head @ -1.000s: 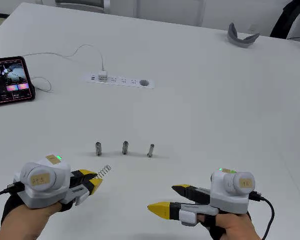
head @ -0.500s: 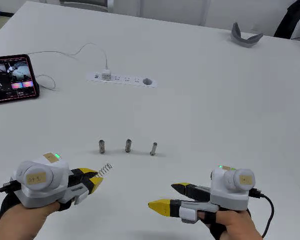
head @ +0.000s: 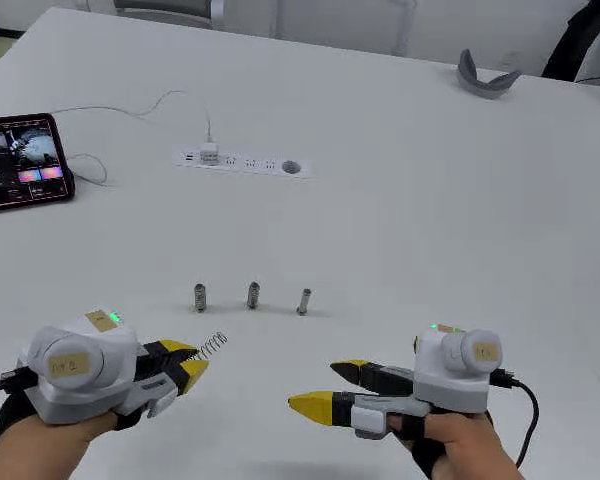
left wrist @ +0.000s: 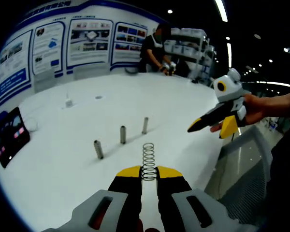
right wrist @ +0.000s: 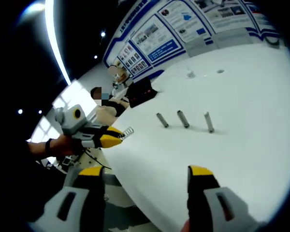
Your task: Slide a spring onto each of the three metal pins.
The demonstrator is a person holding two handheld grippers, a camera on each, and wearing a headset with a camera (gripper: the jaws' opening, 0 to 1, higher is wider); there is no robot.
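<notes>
Spring (head: 211, 343) pinched in closed jaws of left gripper (head: 196, 359), seven o'clock from row of pins (head: 253, 295); right gripper (head: 311, 385) at five o'clock, jaws spread apart.

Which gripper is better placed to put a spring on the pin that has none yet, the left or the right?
Left, probably. The left gripper is shut on a spring, and the bare pin stands ahead of it. The right gripper is open and holds nothing.
</notes>
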